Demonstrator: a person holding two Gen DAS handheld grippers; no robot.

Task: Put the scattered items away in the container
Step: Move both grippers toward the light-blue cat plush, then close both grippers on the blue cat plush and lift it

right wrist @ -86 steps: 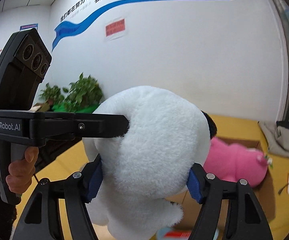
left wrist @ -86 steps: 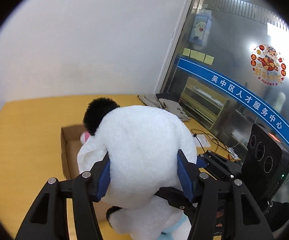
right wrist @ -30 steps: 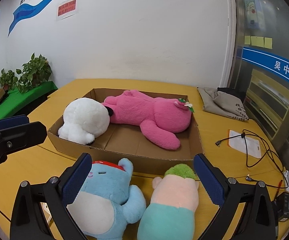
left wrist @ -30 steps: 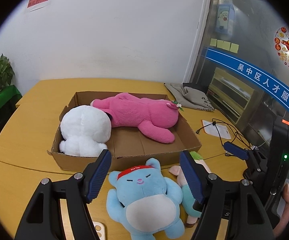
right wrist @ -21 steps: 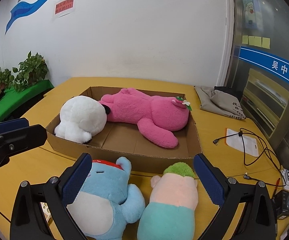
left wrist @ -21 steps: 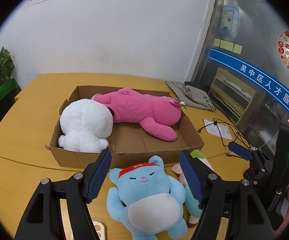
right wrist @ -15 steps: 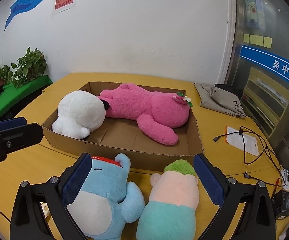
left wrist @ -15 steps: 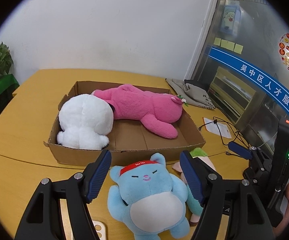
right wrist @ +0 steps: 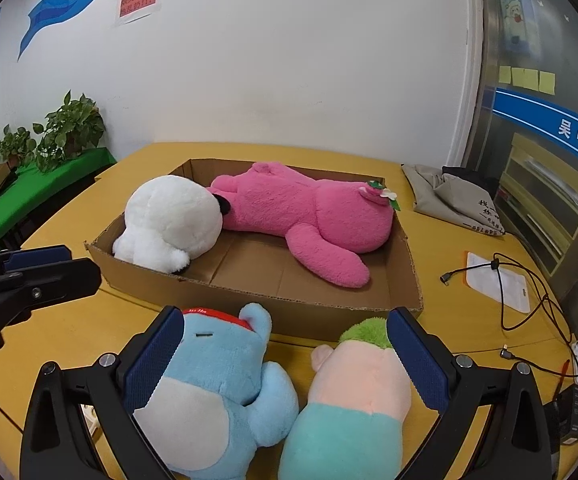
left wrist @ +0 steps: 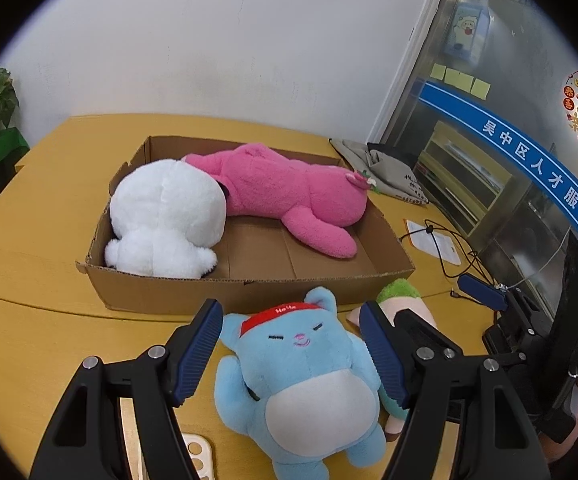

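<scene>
Two plush toys, white and pink, lie inside cardboard box.

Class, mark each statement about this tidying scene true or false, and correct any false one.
1. The pink plush lies inside the cardboard box. True.
2. The white plush sits on the table outside the box. False: it is in the box, beside the pink plush.
3. The blue plush wears a red headband. True.
4. The left hand-held gripper is shut on the blue plush. False: its jaws are open either side of it.
5. The green-haired plush is still outside the box. True.
</scene>
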